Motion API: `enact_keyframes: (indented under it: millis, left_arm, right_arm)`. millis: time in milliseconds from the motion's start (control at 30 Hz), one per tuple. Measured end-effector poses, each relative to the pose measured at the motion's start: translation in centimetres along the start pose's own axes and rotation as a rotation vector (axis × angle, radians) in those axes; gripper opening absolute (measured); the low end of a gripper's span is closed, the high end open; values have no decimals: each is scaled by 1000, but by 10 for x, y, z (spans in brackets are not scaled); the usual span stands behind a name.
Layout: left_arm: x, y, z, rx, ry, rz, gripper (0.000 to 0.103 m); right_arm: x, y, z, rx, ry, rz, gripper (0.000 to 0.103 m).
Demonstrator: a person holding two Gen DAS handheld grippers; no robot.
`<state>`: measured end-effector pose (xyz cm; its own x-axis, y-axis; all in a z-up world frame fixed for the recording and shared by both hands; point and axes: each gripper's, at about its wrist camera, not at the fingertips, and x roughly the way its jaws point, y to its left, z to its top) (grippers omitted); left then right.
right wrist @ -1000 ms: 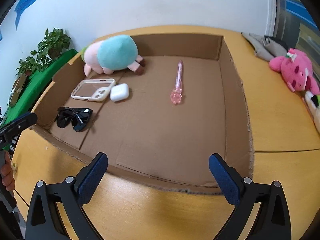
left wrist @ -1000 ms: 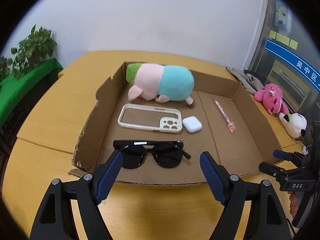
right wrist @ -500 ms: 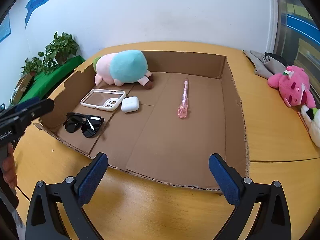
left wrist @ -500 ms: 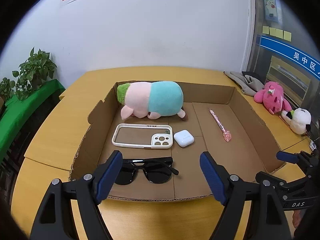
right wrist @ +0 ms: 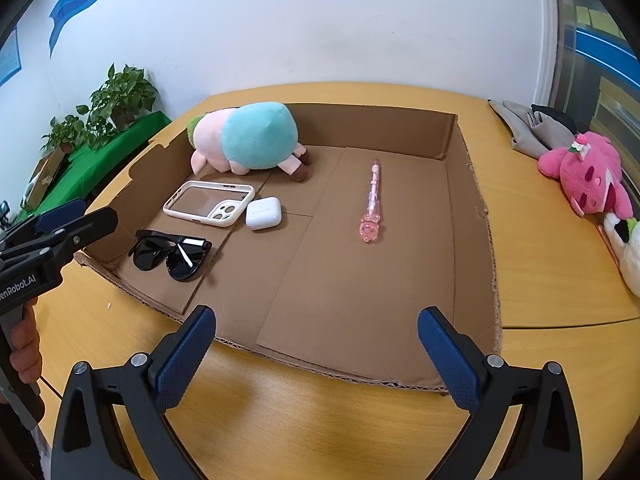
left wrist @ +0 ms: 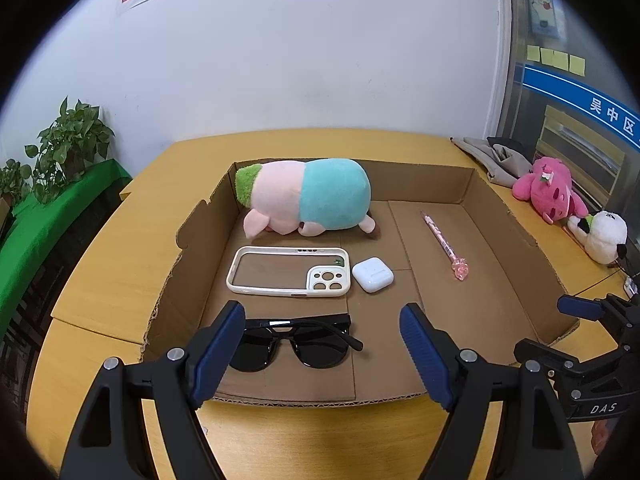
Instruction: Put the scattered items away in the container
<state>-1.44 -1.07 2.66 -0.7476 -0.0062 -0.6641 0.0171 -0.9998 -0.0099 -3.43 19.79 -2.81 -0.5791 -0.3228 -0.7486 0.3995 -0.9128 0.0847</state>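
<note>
A shallow cardboard box point(left wrist: 516, 224) point(right wrist: 472, 184) lies on the yellow table. Inside it are a pink-and-teal plush pig point(left wrist: 308, 200) point(right wrist: 252, 140), a white phone case point(left wrist: 288, 270) point(right wrist: 208, 202), a white earbud case point(left wrist: 373, 274) point(right wrist: 263, 213), black sunglasses point(left wrist: 296, 342) point(right wrist: 170, 252) and a pink pen point(left wrist: 444, 244) point(right wrist: 372, 200). My left gripper point(left wrist: 322, 354) hangs open over the box's near edge, just in front of the sunglasses, holding nothing. My right gripper point(right wrist: 316, 358) stands open and empty above the near rim on the box's right half.
A pink plush point(left wrist: 550, 190) point(right wrist: 584, 172) and a white panda plush point(left wrist: 600, 234) lie on the table right of the box, with grey cloth point(left wrist: 492, 156) behind. Potted plants point(left wrist: 60, 144) on a green surface stand at the left. A white wall is behind the table.
Both grippers have drawn back and tilted up, so the box now looks smaller and farther and more of the wall shows. The items in the box have not moved.
</note>
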Motion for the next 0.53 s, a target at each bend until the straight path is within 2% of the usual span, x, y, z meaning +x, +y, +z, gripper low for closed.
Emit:
enact_keyframes:
  millis: [400, 533]
  left_arm:
    - [4, 3, -3, -33, 41, -61, 80]
    - [4, 2, -6, -33, 50, -50, 80]
  right_arm:
    - [0, 6, 4, -3, -6, -18, 103]
    - [0, 8, 3, -9, -4, -16, 103]
